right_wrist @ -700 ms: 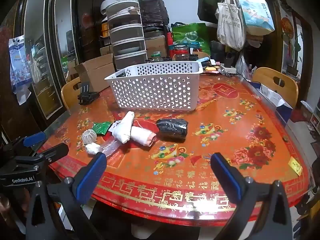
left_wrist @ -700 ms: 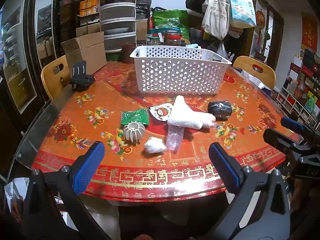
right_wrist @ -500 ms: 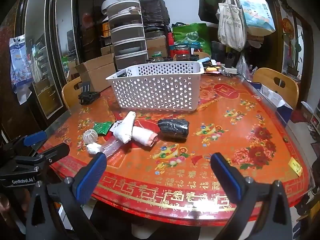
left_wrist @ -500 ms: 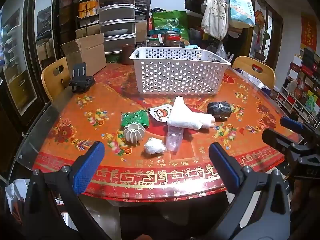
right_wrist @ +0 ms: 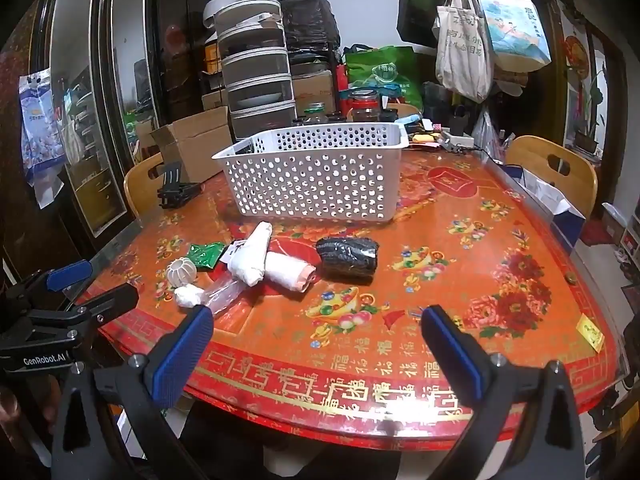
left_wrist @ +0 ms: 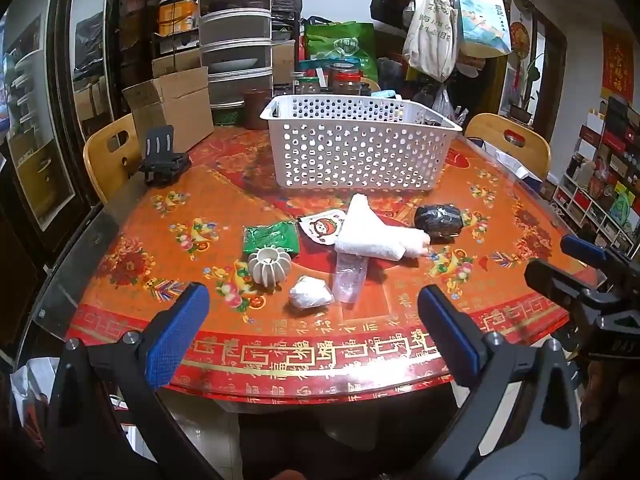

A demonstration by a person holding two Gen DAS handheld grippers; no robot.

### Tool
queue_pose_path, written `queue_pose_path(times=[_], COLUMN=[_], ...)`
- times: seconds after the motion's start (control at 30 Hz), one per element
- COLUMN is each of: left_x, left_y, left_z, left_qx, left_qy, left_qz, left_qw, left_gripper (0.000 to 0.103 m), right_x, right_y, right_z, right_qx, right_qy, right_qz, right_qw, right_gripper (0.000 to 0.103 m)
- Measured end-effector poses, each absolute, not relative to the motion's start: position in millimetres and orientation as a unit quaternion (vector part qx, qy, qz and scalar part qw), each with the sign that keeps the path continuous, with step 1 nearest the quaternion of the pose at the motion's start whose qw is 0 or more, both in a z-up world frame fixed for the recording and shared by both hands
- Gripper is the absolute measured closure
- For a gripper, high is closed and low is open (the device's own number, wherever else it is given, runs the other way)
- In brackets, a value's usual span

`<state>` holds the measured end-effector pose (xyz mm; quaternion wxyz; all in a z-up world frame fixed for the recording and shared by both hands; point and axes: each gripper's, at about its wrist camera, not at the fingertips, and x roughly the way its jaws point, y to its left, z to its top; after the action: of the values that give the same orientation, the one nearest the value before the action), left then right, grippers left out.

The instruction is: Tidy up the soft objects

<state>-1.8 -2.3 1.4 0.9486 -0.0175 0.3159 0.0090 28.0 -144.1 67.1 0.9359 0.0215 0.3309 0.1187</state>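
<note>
The left gripper (left_wrist: 312, 328) and right gripper (right_wrist: 316, 340) are held spread wide and empty at the table's (right_wrist: 480, 248) near edge. A white roll (left_wrist: 370, 234), black bundle (left_wrist: 439, 220) and green packet (left_wrist: 271, 237) are seen lying before the white basket (left_wrist: 360, 148).

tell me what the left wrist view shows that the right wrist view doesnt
Only the left wrist view shows the shelves of small boxes at far right and the face on the cartoon sticker packet. Only the right wrist view shows the blue-and-white bag hanging on the cabinet and the yellow tag near the table's right edge. Both show the white basket, the white rolled towel, the black bundle, the green packet and the ribbed white ball, with both grippers open and empty.
</note>
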Motion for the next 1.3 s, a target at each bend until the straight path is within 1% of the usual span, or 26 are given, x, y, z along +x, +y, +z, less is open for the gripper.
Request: queue_pose_path(times=[1.3], left_x=[-4.8], left_y=[-1.7], left_z=[6.8], left_qx=[-0.018], left_qy=[0.315], left_qz=[0.008], left_qw=[0.949], left_gripper=[0.000], right_x=[24.1], right_y=[-144.7], right_z=[66.7], right_qx=[0.022], right_qy=[0.333], right_qz=[0.118], right_qw=[0.935], right_gripper=[0.000])
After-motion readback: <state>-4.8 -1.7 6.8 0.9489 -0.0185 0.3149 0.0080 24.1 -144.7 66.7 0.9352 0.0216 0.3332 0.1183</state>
